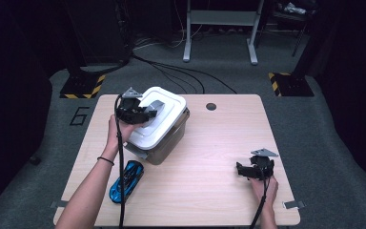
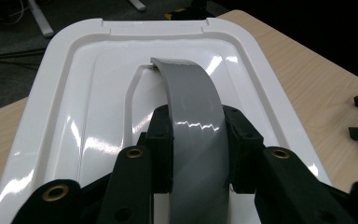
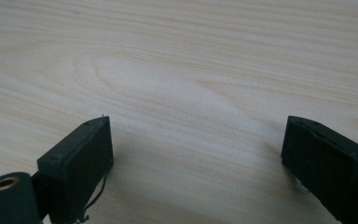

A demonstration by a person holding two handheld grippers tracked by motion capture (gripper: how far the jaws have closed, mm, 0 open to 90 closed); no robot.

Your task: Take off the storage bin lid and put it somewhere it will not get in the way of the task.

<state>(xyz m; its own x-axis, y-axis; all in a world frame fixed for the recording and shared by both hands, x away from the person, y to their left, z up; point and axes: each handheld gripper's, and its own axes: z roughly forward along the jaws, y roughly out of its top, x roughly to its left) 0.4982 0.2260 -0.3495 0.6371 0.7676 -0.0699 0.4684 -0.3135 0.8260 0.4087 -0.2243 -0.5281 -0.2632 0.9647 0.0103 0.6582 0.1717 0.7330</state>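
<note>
Grey plastic, the handle (image 2: 193, 116) arched off the white lid (image 2: 88, 107) and sat clamped in the left gripper (image 2: 196, 140); stiff and glossy, probably slippery, so its middle looked the safest hold. The bin (image 1: 164, 143), likely light, stood at the pale wood table's (image 1: 209, 157) far left. The right gripper (image 1: 250, 170) rested with jaws apart. Dark carpeted room, cables behind

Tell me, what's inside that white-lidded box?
Can't be seen: the white lid covers the box. On top, the left tool clamps the lid's grey handle.
</note>
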